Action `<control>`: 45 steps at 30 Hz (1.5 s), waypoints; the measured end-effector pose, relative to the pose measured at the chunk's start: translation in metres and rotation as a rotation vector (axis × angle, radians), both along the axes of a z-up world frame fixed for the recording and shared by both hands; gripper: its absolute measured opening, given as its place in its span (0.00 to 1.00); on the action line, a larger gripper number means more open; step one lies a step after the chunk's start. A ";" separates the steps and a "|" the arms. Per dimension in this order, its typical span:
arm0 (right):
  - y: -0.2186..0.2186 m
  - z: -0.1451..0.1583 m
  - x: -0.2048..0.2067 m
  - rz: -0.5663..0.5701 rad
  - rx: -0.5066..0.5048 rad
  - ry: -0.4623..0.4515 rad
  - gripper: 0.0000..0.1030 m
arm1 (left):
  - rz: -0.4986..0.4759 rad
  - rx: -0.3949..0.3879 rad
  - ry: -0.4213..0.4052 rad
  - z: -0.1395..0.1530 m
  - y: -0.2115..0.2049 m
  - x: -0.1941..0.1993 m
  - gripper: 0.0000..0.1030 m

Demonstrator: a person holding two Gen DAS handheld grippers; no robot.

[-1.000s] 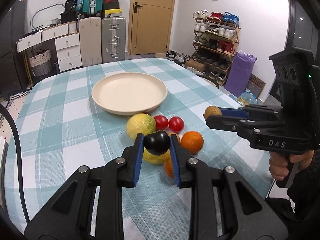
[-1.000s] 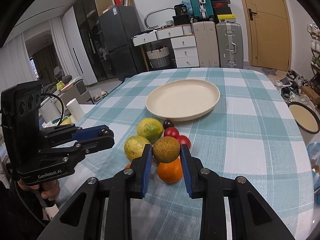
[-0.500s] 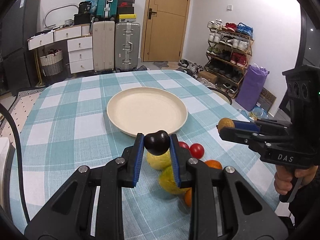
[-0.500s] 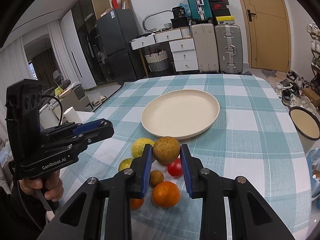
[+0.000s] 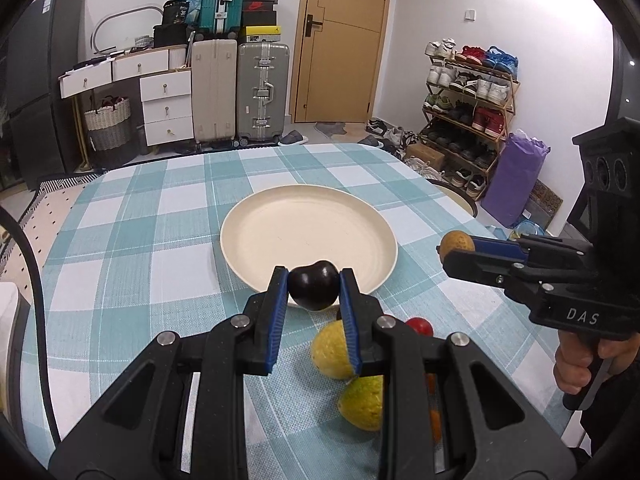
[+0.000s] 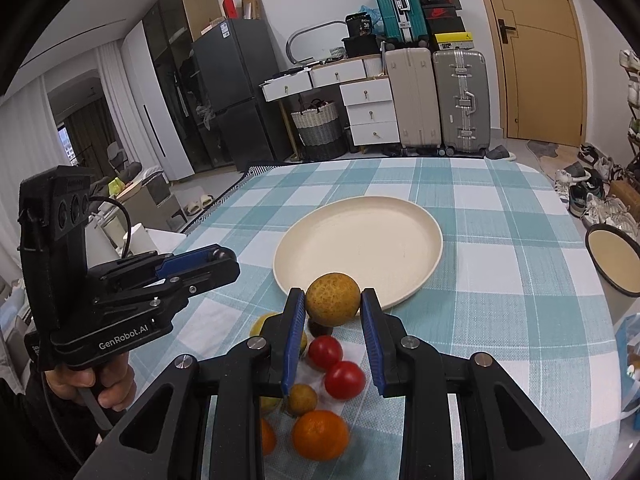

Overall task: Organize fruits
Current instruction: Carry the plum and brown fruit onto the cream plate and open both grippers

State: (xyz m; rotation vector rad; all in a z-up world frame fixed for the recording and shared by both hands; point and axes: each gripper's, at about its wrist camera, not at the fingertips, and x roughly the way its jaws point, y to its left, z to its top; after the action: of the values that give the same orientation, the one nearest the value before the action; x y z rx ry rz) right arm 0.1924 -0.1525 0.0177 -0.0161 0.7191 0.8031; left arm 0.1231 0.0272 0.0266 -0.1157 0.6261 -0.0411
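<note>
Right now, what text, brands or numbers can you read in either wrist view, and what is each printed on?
"DAS": side of the right gripper.
"GenRobot.AI": side of the left gripper.
"36": black bag on the white drawer unit.
Nike swoosh, no words: red and black shoebox.
Fridge sticker and yellow shoebox: print too small to read.

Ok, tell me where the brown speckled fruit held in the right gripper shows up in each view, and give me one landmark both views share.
Left wrist view: the brown speckled fruit sits at the right, at the tip of the right gripper, just right of the plate.
Right wrist view: it is at centre, clamped between the blue fingers, in front of the plate's near rim.
Shared landmark: the cream plate on the checked tablecloth.
</note>
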 end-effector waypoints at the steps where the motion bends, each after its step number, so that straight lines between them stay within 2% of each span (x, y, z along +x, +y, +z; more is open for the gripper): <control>1: 0.001 -0.001 0.002 -0.002 0.001 0.003 0.28 | 0.000 -0.001 0.002 -0.001 0.001 0.003 0.22; 25: 0.026 -0.035 0.047 -0.017 -0.043 0.085 0.28 | -0.007 0.019 0.062 -0.033 0.004 0.065 0.22; 42: 0.034 -0.049 0.058 -0.025 -0.070 0.117 0.29 | -0.005 0.027 0.111 -0.057 0.004 0.087 0.22; 45: 0.033 -0.048 0.058 -0.027 -0.066 0.115 0.32 | -0.005 0.030 0.114 -0.056 0.004 0.087 0.22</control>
State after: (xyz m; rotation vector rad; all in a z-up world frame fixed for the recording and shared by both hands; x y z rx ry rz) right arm 0.2503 -0.1196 -0.0302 -0.0198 0.8528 0.7590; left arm 0.2105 0.0313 -0.0295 -0.0877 0.7405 -0.0304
